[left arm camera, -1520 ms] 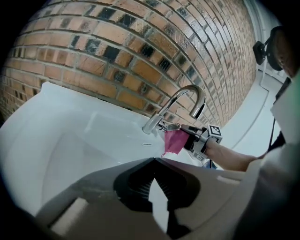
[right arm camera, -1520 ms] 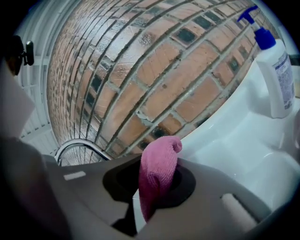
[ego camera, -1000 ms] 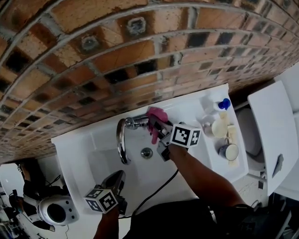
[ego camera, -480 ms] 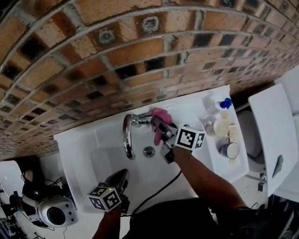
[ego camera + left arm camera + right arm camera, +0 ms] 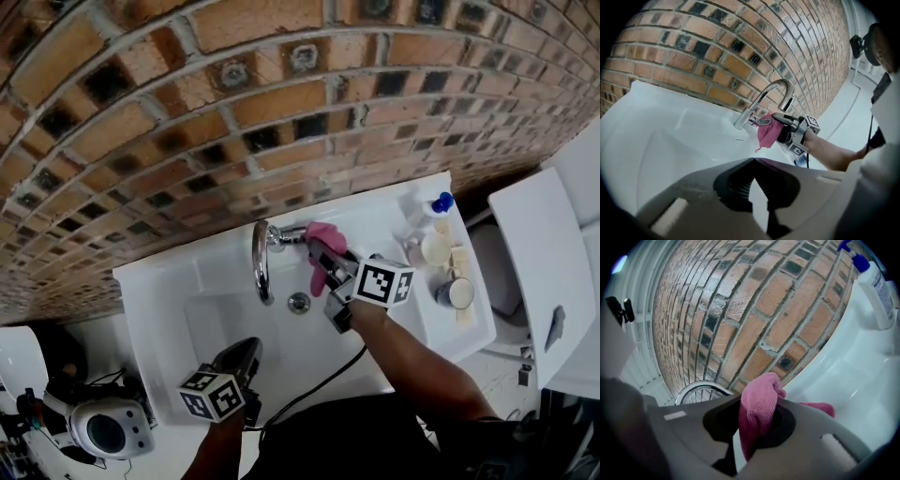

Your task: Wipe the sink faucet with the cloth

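The cloth (image 5: 759, 408) is pink, nubby microfibre, bunched into a soft fold and clenched in the right tongs (image 5: 319, 251). It presses against the right side of the faucet (image 5: 260, 267) at its base, and a loose corner hangs toward the basin. The faucet is polished chrome, a slim tube bent in a high arch. Its long axis runs from the rough brick wall (image 5: 234, 112) out over the glossy white sink (image 5: 169, 309), with the spout mouth pointing down. A blue-capped bottle (image 5: 427, 208) and two cups (image 5: 436, 248) stand on the sink's right ledge. The left tongs (image 5: 248, 349), closed on nothing, hang over the sink's near edge, well apart from the faucet.
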